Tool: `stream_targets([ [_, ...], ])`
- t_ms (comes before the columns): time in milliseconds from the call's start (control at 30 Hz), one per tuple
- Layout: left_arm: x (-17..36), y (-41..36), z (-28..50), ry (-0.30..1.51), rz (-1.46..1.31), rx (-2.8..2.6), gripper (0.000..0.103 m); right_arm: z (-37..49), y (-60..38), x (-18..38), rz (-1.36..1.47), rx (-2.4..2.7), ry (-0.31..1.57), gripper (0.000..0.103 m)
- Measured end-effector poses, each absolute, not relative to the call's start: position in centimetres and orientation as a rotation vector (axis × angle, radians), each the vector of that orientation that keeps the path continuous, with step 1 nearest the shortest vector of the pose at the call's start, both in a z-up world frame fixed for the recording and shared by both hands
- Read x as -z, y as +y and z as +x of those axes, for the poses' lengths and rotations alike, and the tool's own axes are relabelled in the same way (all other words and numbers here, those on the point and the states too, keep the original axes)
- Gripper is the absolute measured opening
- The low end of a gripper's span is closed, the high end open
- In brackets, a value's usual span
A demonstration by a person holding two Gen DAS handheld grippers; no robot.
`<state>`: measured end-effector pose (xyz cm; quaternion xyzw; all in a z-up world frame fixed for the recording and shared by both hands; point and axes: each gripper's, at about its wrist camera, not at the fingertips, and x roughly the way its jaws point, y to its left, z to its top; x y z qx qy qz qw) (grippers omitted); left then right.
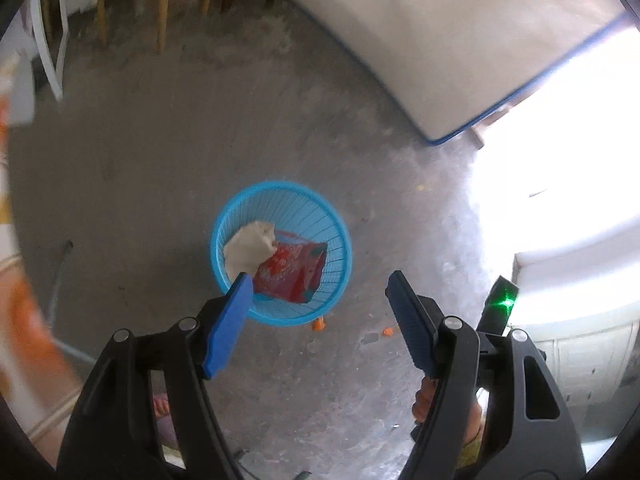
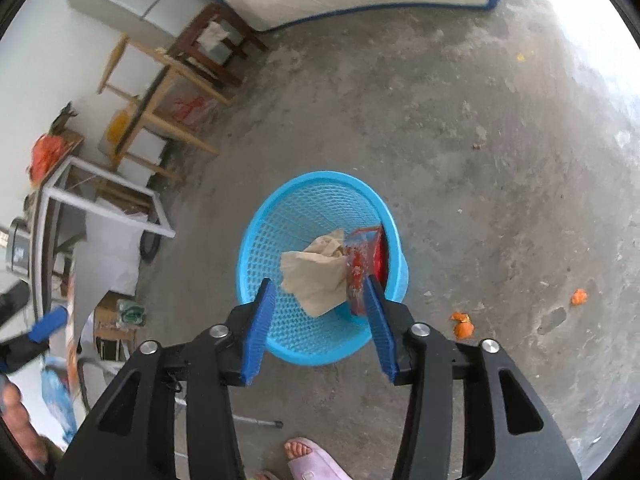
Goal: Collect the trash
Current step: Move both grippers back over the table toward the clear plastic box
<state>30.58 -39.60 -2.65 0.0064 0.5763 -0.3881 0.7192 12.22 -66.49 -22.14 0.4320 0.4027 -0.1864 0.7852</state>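
Note:
A blue plastic mesh basket [image 1: 338, 276] [image 2: 280, 216] stands on the concrete floor. Inside lie a crumpled beige paper [image 1: 249, 247] [image 2: 316, 276] and a red wrapper [image 1: 294, 274] [image 2: 366, 258]. My left gripper [image 1: 320, 280] is open and empty, above and just right of the basket. My right gripper [image 2: 318, 286] is open and empty, right above the basket's near rim; the paper shows between its fingers, below them. Orange peel scraps [image 2: 462, 324] [image 1: 387, 331] lie on the floor to the right of the basket.
Wooden stools [image 2: 188, 80] and a white frame [image 2: 100, 184] stand at the left wall. A white mattress with blue edging [image 1: 460, 40] leans at the back. A foot in a pink slipper [image 2: 312, 460] is at the bottom. Bright doorway light falls at the right.

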Motion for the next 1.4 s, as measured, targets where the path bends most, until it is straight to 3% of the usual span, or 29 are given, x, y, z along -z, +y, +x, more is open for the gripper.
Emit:
stream_targets([
  [133,-2.3,-34.1,26.7,1.144,0.021,0.888,0.067,10.0,-64.2,18.7,0.897,0.301,0.816,0.07],
  [233,-4.2,-29.8,23.2,1.093,0.017,0.906,0.076,8.9,-62.9,17.3,0.954,0.217,0.801,0.072],
  [333,-4.5,-25.7,20.3,1.063,0.015,0.899,0.077,8.5,-60.7,15.0,0.902,0.195,0.813,0.078],
  [633,-4.1,-12.2,14.8,0.911,-0.092,0.654,0.084,12.6,-50.0,6.5,0.39,0.198,0.862,0.093],
  [933,-4.5,-1.2,9.8,0.805,-0.167,0.541,0.088,16.2,-35.9,0.1,0.014,0.098,0.812,0.096],
  [1167,-5.2,7.2,6.9,0.679,-0.203,0.409,0.094,16.7,-27.4,-3.9,-0.077,-0.106,0.707,0.096],
  [1400,-2.8,12.3,11.3,0.803,-0.284,0.297,0.094,16.9,-21.5,-4.2,-0.072,-0.322,0.744,0.096],
])
